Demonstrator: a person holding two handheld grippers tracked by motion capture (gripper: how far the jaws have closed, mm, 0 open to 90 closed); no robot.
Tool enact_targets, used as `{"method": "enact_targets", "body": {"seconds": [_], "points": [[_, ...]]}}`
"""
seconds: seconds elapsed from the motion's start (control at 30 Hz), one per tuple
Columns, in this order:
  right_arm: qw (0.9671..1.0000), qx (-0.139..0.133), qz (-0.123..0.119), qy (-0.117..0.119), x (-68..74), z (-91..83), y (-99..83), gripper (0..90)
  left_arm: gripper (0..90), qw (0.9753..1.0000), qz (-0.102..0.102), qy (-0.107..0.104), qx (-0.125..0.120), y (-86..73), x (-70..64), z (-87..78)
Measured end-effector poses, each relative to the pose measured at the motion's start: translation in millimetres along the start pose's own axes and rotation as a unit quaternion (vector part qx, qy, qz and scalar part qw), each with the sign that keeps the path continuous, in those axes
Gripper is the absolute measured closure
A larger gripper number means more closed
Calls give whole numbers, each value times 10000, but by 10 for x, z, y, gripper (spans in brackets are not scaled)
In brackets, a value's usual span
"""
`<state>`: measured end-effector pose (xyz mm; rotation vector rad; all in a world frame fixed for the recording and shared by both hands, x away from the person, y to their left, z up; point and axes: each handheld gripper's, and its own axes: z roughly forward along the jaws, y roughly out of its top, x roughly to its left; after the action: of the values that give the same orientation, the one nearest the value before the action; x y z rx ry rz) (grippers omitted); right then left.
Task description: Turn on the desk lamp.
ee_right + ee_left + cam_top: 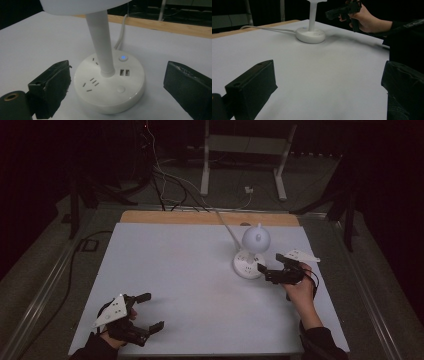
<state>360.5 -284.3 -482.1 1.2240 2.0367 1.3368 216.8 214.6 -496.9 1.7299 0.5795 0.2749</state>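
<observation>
Nearest, the left gripper (145, 312) rests wide open while the right gripper (117, 87) – also wide – faces the lamp (110, 82), probably rigid, smooth, bottom-heavy – best held by its stem.

- Desk lamp (251, 251): all white — shade, stem, round base (110, 85).
- Button (122, 58) on the base, behind the stem: glows blue; second button (120, 89) in front of the stem is plain white.
- Lamp cable (225, 227): white.
- Table top (180, 285) around the lamp: pale grey-white, no pattern; wood-tone strip (210, 218) at the edge behind the lamp.
- Left gripper (149, 311) and right gripper (269, 264): black, each with a light grey plate on top.
- Person's sleeves (322, 345): black.
</observation>
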Motion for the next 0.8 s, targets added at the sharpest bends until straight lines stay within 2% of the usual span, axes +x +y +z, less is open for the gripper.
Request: {"method": "enact_targets", "body": {"seconds": [0.13, 0.17, 0.27, 0.3, 0.4, 0.5, 0.53, 0.67, 0.8], "points": [[9999, 17, 131, 0, 24, 30, -3, 73, 3, 10000, 0, 2, -7, 1, -1, -1], [9999, 44, 152, 4, 30, 35, -1, 122, 3, 10000, 0, -1, -10, 1, -1, -1], [9998, 78, 190, -87, 44, 39, 4, 168, 3, 10000, 3, 1, -1, 0, 0, -1], [9995, 139, 268, -101, 48, 46, 7, 243, 3, 10000, 2, 0, -1, 0, 0, -1], [9993, 156, 310, -143, 50, 52, 9, 292, 3, 10000, -4, -5, -5, 0, 2, -1], [9989, 202, 378, -201, 49, 63, 10, 428, 3, 10000, -12, -7, -8, 0, 2, -1], [9989, 202, 378, -201, 49, 63, 10, 428, 3, 10000, -11, -5, -3, -1, 2, 0], [9984, 231, 402, -311, 45, 72, 3, 524, 3, 10000, -10, -10, 12, -1, 2, 3], [9984, 252, 259, -438, 57, 81, -1, 585, 3, 10000, -24, -5, 0, -3, 5, 2]]}}
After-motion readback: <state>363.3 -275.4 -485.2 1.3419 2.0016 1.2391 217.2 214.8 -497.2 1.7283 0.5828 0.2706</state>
